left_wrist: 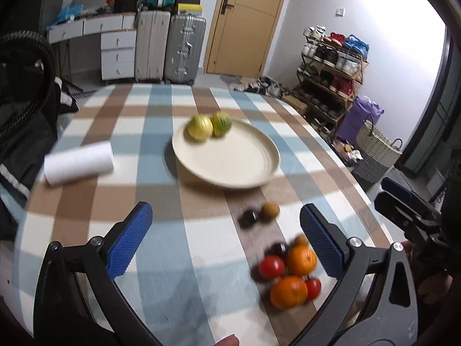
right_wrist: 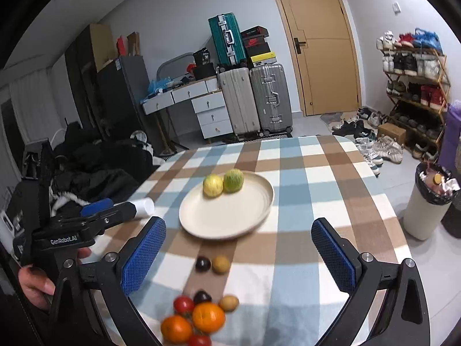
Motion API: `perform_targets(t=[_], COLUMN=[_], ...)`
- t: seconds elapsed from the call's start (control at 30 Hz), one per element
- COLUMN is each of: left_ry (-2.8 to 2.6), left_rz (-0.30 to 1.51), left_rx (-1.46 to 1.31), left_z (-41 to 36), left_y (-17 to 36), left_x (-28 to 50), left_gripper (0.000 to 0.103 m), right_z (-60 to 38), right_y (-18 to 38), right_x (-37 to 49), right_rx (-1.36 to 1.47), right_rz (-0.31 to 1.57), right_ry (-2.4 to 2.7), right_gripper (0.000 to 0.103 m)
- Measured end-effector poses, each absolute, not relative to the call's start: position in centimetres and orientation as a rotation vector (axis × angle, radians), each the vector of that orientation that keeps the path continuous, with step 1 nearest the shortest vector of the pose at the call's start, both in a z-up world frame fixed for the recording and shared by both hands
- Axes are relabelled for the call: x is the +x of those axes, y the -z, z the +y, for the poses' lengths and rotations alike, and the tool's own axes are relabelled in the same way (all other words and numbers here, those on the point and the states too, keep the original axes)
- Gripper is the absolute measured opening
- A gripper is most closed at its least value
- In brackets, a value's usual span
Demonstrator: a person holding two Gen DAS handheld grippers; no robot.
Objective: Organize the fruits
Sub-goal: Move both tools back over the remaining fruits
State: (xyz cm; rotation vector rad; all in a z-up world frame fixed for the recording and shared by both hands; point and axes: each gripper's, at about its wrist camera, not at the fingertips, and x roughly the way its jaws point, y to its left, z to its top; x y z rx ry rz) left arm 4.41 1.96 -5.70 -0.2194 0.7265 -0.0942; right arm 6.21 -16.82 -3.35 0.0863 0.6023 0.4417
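Plate point(right_wrist: 230, 219): two green-yellow fruits point(right_wrist: 223, 184) placed. Remaining on tablecloth point(right_wrist: 317, 190): roughly nine, blurred. Left gripper point(left_wrist: 226, 240), right gripper point(right_wrist: 238, 255): wide open, empty.

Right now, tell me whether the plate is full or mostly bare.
Mostly bare. The plate holds only a yellow fruit and a green fruit side by side at its far edge; its remaining surface is uncovered.
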Motion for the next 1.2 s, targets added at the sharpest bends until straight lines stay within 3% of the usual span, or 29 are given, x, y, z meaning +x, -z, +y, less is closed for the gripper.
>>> perform_targets(t=[0.77, 0.87, 1.03, 1.13, 1.2], left_ry=[0.331, 0.352, 0.389, 0.424, 0.423], left_rz=[0.929, 0.920, 0.916, 0.936, 0.961], left_rx=[-0.243, -0.238, -0.248, -0.259, -0.255], left_z=[-3.3, -3.3, -3.3, -3.5, -3.6], left_y=[12.9, 12.9, 12.8, 13.1, 13.6], left_x=[2.8, 2.9, 2.9, 3.0, 3.1], left_gripper=[0.099, 0.091, 0.057, 0.043, 0.039], right_z=[-19.6, -19.9, -20.0, -20.2, -20.3], right_y=[8.7, 9.1, 9.9, 10.4, 10.7], right_x=[0.2, -0.1, -0.6, -0.7, -0.7], right_rx=[0.116, 0.120, 0.116, 0.125, 0.134], right_rz=[0.657, 0.664, 0.683, 0.694, 0.702], right_ry=[-0.364, -0.351, -0.346, -0.341, -0.339], right_gripper=[0.103, 0.103, 0.103, 0.103, 0.103])
